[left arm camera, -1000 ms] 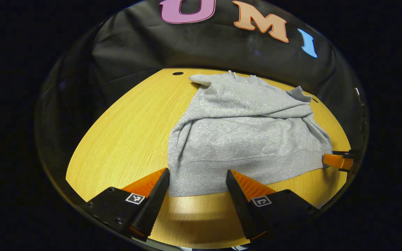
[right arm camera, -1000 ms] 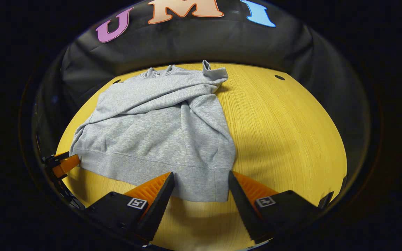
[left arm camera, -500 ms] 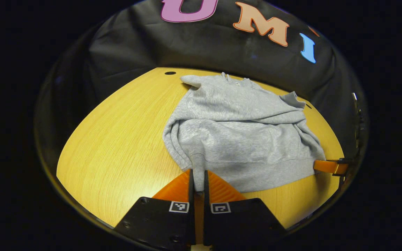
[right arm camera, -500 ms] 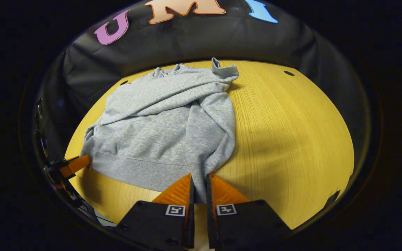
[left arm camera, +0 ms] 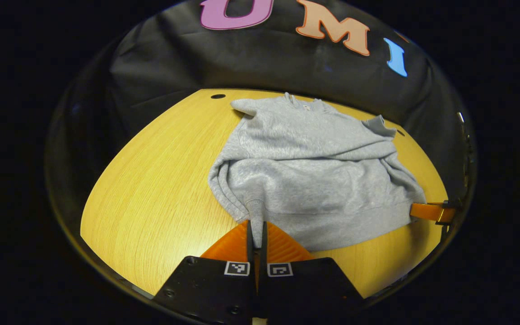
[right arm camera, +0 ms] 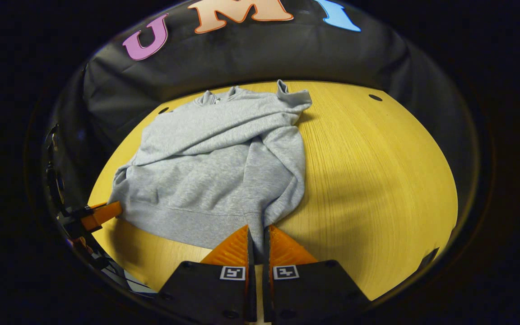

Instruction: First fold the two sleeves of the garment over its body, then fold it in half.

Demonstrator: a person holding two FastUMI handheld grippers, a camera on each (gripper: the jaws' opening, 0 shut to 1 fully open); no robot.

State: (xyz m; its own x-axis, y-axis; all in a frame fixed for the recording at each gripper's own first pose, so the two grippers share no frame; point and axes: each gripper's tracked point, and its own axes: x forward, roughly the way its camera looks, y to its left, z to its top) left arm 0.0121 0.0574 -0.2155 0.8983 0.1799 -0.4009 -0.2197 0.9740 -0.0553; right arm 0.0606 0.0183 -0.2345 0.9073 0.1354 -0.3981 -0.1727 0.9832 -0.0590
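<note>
Nearest the lens in the left gripper view, the left tongs (left arm camera: pixel 256 228) were clamped tight on a pinch of the ribbed bottom hem at one corner of the soft grey sweatshirt (left arm camera: pixel 305 171). Over in the right gripper view, the right tongs (right arm camera: pixel 257 234) were clenched on the hem's other corner, the cloth gathered into a narrow tuck between the fingers. Just one garment in play, two tongs, one at each hem corner.

That fleece looked thick but limp, light enough to lift, and I judged it would sag and bunch between the two grips unless both corners rose together and stayed apart. The hem band seemed the right hold: doubled, firmer, less likely to slip.

Farther out, the sweatshirt lay flat on the yellow wooden desk (right arm camera: pixel 377 171), both sleeves crossed over its body, cuffs poking out near the shoulders. At the far edge sat the collar (left arm camera: pixel 300 103), towards which the hem probably had to travel.
</note>
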